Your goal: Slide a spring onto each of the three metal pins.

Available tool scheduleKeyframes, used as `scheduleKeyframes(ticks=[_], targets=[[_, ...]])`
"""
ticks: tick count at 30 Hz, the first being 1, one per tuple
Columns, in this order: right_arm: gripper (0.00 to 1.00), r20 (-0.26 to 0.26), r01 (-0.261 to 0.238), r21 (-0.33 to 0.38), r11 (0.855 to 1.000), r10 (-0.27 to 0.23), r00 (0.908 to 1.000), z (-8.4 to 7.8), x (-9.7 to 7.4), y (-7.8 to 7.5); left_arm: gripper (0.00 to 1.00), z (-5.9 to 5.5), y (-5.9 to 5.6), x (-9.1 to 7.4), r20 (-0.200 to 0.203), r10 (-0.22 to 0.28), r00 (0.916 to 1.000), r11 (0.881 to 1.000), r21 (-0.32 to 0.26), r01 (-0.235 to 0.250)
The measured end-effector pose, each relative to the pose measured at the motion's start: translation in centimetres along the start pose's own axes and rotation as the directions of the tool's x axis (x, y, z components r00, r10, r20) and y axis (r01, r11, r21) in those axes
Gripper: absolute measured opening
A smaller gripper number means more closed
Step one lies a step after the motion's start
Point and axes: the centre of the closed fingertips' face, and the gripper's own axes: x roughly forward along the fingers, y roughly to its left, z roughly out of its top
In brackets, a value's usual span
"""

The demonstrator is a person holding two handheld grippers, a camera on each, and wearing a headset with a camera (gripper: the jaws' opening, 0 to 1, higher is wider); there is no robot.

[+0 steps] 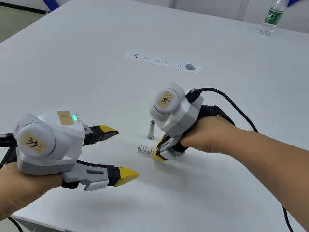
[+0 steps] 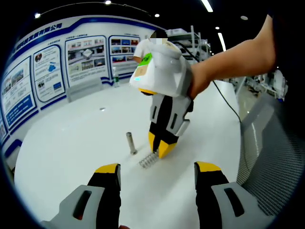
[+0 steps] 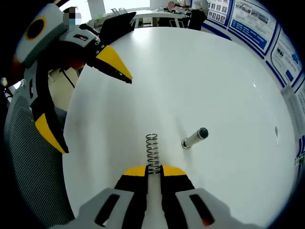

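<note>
One big white table (image 1: 72,58) holds everything. A person works at its near edge with a tool in each hand.

The left gripper (image 1: 123,152) hangs over the near left part of the table. Its two yellow-tipped jaws are spread wide apart with nothing between them. The right gripper (image 1: 159,153) points down at the table, nearer the middle. Its jaws are pinched together on one end of the spring (image 1: 144,150).

A water bottle (image 1: 273,17) stands far off by the far right edge. A flat white socket strip (image 1: 164,62) sits in the tabletop, toward the far side.

Next comes the little metal pin (image 1: 151,129). It stands straight up on the table, just beside the right gripper. It is bare, with no spring on it. Smallest is the spring, which sticks out sideways from the pinched jaws, low over the table and near the foot of the pin. I cannot tell if it touches the table.

I think the job has hardly begun. I can see one pin and one spring, and the spring is not on the pin yet. It needs to be tipped up and lined up over the top of the pin.

Each gripper has a tan sticker (image 1: 65,117) with a hand-drawn mark I cannot read. The bottle has a green label, too small to read. Posters (image 2: 83,55) on the wall have writing, also too small.
</note>
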Motion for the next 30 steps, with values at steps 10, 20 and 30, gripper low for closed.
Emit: scheduleKeyframes(ticks=[10,20,30], targets=[[0.11,-0.009,-0.017,-0.057,0.998,0.016,0.9998,-0.7,-2.8,1.3,0.6,0.2,-1.2,0.7,-0.005,-0.038,0.9993,0.999,0.02,0.038],[0.11,-0.005,-0.025,-0.096,0.995,0.024,0.9997,-1.1,-5.3,2.7,0.56,0.7,-2.8,1.6,-0.007,-0.092,0.9957,0.994,0.053,0.092],[0.11,-0.036,-0.048,-0.151,0.987,0.043,0.9984,-1.9,-6.9,4.4,0.45,1.5,-4.6,2.8,-0.007,-0.163,0.9867,0.98,0.112,0.162]])
